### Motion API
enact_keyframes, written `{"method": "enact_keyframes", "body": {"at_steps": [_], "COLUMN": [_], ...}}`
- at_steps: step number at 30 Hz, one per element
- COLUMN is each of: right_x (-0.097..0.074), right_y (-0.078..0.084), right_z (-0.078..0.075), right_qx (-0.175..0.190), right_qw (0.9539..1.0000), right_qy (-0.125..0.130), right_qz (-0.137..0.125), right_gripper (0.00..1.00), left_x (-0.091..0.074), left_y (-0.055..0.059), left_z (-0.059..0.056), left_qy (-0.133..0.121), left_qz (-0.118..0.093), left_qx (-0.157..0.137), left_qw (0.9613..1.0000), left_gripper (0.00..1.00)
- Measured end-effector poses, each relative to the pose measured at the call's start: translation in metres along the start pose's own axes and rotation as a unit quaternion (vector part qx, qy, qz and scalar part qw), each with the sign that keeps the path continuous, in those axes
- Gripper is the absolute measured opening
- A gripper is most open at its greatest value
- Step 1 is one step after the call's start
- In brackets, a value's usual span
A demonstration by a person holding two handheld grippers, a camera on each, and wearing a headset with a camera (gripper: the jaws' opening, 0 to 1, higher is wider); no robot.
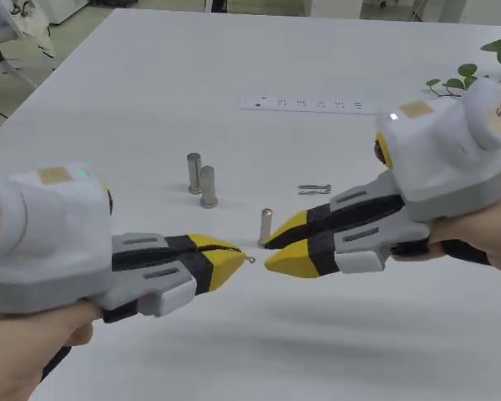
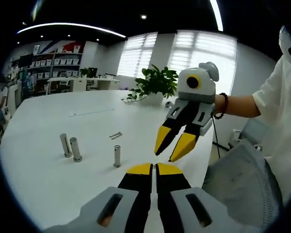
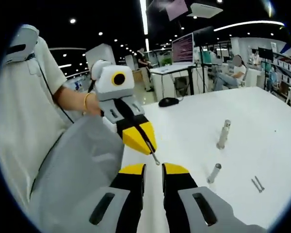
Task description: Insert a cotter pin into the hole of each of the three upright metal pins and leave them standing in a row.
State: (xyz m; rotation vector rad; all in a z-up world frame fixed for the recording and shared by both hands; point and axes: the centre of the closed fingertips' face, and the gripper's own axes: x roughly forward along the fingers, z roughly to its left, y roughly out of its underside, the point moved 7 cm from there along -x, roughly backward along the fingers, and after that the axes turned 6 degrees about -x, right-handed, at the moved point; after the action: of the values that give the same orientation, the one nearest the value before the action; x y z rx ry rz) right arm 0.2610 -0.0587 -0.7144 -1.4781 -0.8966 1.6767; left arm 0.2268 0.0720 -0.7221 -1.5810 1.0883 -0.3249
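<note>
**A:** What has the left gripper [image 1: 240, 256] got?

**B:** Its jaws are pressed together on a cotter pin [image 3: 153, 156], and only a short end pokes out past the tips. The right gripper [image 1: 267, 253] faces it, jaws a little apart and empty, tips just beside that end.

**A:** A handover?

**B:** A regrip, I'd judge. Take the exposed end squarely and clamp it before the left lets go, leaving the legs free to aim at the hole.

**A:** And the targets?

**B:** The near pin [image 1: 265, 225] stands upright just behind the tips. The other two pins [image 1: 208, 185] stand together farther left. Spare cotter pins [image 1: 315, 189] lie on the table [image 1: 359, 50].
</note>
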Motion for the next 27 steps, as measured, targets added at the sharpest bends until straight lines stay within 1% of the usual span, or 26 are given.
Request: {"method": "enact_keyframes", "body": {"at_steps": [4,5,10,11,12,13,15,21,27], "right_x": [0.001,0.002,0.002,0.002,0.002,0.003,0.003,0.005,0.006], "right_y": [0.004,0.004,0.009,0.01,0.011,0.011,0.013,0.017,0.017], "right_z": [0.002,0.002,0.005,0.006,0.007,0.01,0.013,0.015,0.018], "right_qx": [-0.006,-0.007,-0.007,-0.005,-0.009,-0.011,-0.004,-0.008,-0.006], "right_qw": [0.9998,0.9997,0.9986,0.9983,0.9979,0.9969,0.996,0.9949,0.993], "right_qy": [-0.02,-0.024,-0.052,-0.057,-0.064,-0.079,-0.089,-0.1,-0.118], "right_qz": [0.004,0.004,0.006,0.006,0.003,0.002,0.003,0.003,-0.001], "right_gripper": [0.15,0.15,0.15,0.15,0.15,0.15,0.14,0.14,0.13], "left_x": [0.001,0.001,0.002,0.003,0.003,0.003,0.004,0.004,0.005], "left_y": [0.0,0.0,0.001,0.002,0.003,0.005,0.006,0.009,0.009], "left_z": [-0.003,-0.005,-0.011,-0.012,-0.013,-0.013,-0.015,-0.022,-0.025], "left_qy": [0.018,0.025,0.049,0.055,0.055,0.057,0.062,0.087,0.1], "left_qz": [0.004,0.009,0.016,0.021,0.024,0.029,0.033,0.042,0.046], "left_qx": [0.023,0.028,0.045,0.05,0.055,0.06,0.061,0.075,0.084], "left_qw": [0.9996,0.9993,0.9977,0.997,0.9967,0.9961,0.9956,0.9925,0.9904], "left_gripper": [0.0,0.0,0.0,0.0,0.0,0.0,0.0,0.0,0.0]}}
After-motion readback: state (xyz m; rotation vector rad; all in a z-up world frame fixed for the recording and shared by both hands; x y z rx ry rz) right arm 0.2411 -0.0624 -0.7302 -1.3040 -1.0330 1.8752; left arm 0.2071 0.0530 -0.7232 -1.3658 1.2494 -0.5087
